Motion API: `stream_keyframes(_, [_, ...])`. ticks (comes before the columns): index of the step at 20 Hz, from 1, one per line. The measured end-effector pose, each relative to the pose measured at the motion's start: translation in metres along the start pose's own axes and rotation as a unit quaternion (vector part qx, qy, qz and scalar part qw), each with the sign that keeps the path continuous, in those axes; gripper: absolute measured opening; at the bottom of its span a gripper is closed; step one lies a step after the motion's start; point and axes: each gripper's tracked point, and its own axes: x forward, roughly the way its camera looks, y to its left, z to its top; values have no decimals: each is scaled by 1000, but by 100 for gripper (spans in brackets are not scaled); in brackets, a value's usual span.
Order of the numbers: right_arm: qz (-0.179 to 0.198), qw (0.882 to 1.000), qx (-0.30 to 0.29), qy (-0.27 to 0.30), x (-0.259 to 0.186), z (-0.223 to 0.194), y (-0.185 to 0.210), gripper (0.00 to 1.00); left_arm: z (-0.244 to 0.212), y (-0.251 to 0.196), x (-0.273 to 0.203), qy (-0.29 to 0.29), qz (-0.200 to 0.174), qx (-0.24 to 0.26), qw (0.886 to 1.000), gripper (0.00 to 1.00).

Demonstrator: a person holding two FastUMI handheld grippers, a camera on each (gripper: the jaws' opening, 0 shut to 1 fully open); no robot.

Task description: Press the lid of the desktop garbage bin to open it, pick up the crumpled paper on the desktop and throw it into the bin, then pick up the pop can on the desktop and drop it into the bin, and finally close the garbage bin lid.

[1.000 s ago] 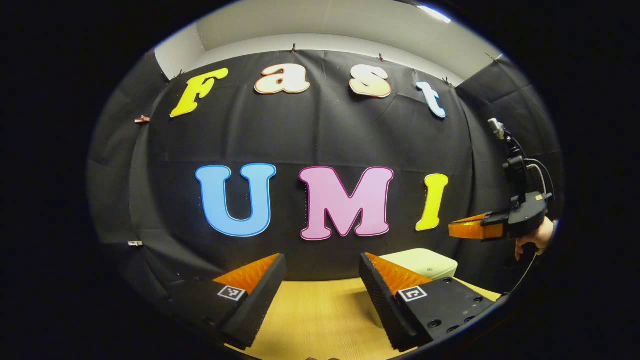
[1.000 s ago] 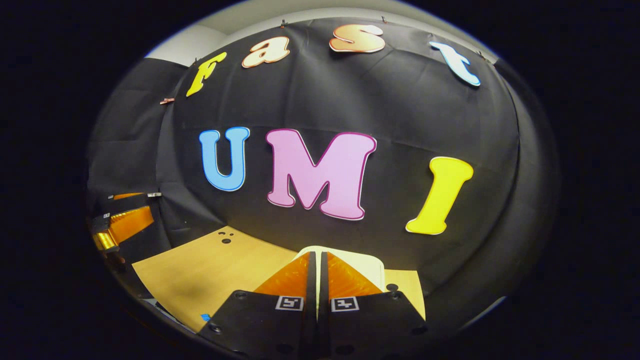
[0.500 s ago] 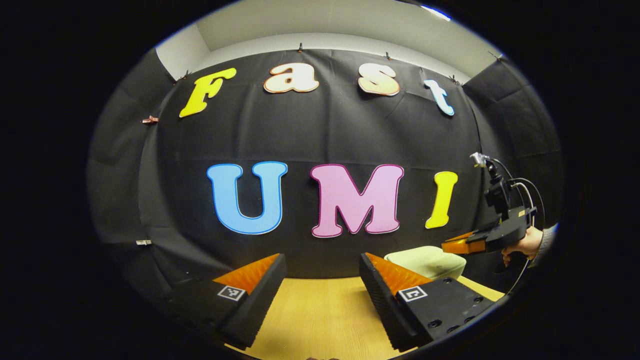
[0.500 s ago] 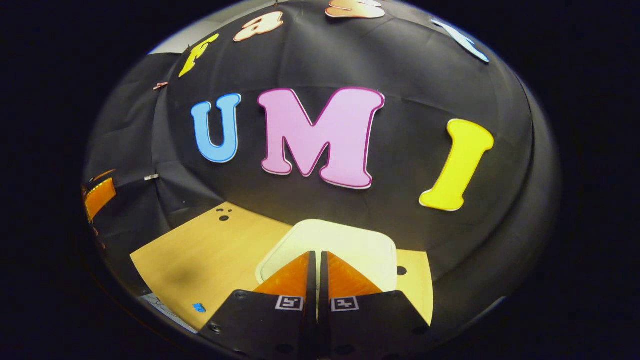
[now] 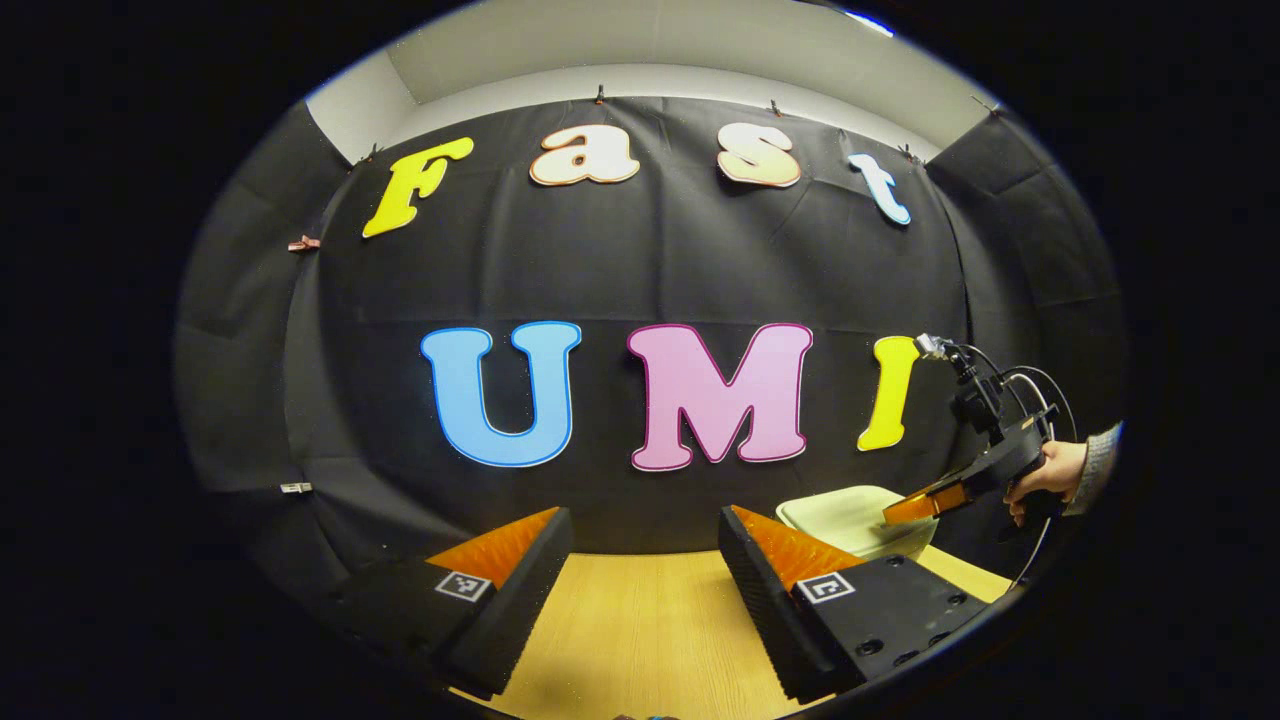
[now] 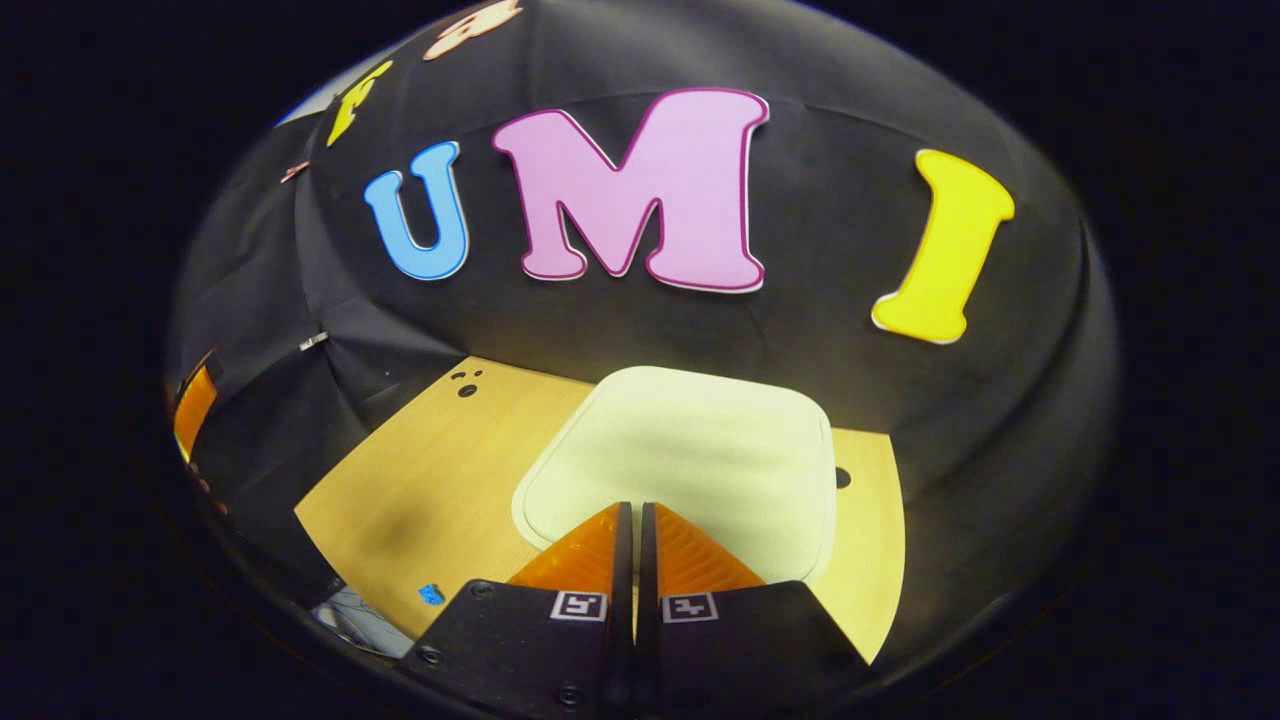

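over the bin lid [image 6: 690, 450] in right gripper view, right gripper [image 6: 635, 515] w/ fingers together, nothing between, tips at lid's near edge; contact can't tell. lid down, bin on wooden desk [image 6: 420, 500] by black cloth wall. left gripper [image 5: 645, 530] fingers apart over bare desk [image 5: 640, 620]; bin [image 5: 840, 515] to its right, a hand [image 5: 1040, 475] holding right gripper [image 5: 915, 505] tilted onto it.

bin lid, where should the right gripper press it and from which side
Press, don't pinch: the bin lid is a broad, flat, closed panel facing up. Come from above with the right gripper shut, tips on the near edge, where they already point. Whether they touch it, I cannot tell.
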Motion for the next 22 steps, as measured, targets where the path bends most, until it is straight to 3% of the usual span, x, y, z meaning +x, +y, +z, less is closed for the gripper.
stream_keyframes(10, [-1,999,16,41,7,-11,-7,7,-5,2,-1,3,3,-4,1000,95])
stream_keyframes(14, [-11,999,-8,29,10,-12,-6,7,-5,3,-2,3,4,-8,1000,95])
stream_keyframes(22, [-13,1000,3,-24,-2,8,-1,9,-5,2,-5,2,2,-9,1000,95])
